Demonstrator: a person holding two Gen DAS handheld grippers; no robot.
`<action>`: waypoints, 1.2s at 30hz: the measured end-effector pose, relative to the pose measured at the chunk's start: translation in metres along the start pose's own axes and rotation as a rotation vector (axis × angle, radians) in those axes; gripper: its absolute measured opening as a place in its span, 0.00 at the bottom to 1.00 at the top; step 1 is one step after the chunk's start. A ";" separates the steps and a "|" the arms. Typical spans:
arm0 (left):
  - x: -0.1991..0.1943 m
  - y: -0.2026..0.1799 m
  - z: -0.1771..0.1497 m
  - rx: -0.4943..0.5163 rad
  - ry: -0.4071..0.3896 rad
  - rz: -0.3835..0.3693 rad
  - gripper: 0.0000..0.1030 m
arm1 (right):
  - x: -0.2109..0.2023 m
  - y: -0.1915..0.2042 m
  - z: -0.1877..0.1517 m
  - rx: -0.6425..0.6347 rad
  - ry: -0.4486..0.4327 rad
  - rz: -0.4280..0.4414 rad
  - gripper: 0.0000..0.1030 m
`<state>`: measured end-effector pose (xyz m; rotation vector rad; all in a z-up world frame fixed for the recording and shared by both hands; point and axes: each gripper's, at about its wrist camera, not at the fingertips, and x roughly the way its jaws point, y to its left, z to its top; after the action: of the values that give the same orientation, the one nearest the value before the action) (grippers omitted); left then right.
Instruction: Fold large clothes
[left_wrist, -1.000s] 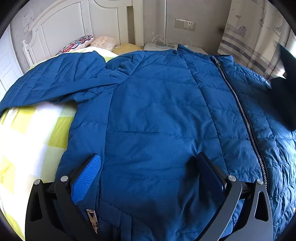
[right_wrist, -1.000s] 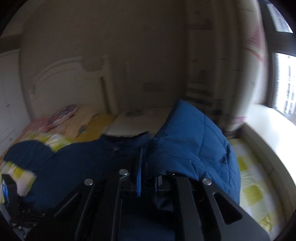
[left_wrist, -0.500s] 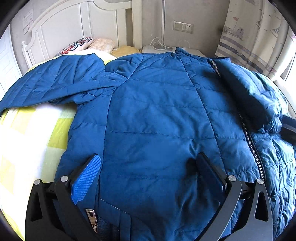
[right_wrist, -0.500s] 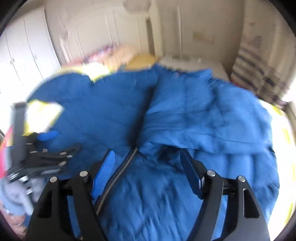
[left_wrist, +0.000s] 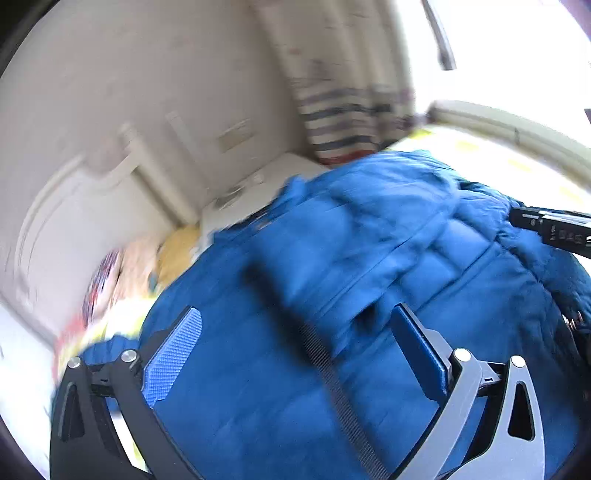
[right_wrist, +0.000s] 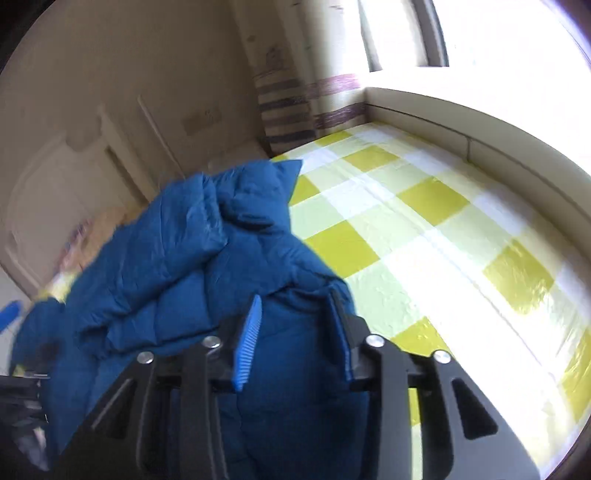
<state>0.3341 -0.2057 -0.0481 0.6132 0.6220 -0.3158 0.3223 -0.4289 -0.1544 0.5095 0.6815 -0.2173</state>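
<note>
Blue coat (right_wrist: 177, 258) sits between the right claw's (right_wrist: 295, 339) half-closed fingers; left claw (left_wrist: 295, 350) is wide. Pinch tight, fold slowly.

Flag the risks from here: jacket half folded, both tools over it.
1. The right tool has bulky jacket fabric between its fingers, but the jaws are not visibly clamped; the puffy fold could slide out.
2. The left tool hangs open over the zipper, holding nothing, so that side could drag if the right pulls.
3. The left view is motion-blurred, so its next grasp point is hard to judge.
</note>
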 end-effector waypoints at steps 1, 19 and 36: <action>0.012 -0.014 0.010 0.041 0.008 -0.009 0.85 | 0.002 -0.004 0.001 0.015 0.000 0.010 0.32; 0.031 0.126 -0.029 -0.854 -0.065 -0.464 0.22 | -0.002 0.002 -0.007 0.017 0.004 0.038 0.35; 0.071 0.187 -0.167 -1.365 0.016 -0.520 0.69 | -0.003 0.004 -0.008 0.013 -0.001 0.057 0.41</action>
<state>0.3983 0.0368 -0.1184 -0.8696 0.8440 -0.2915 0.3171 -0.4209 -0.1563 0.5405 0.6643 -0.1689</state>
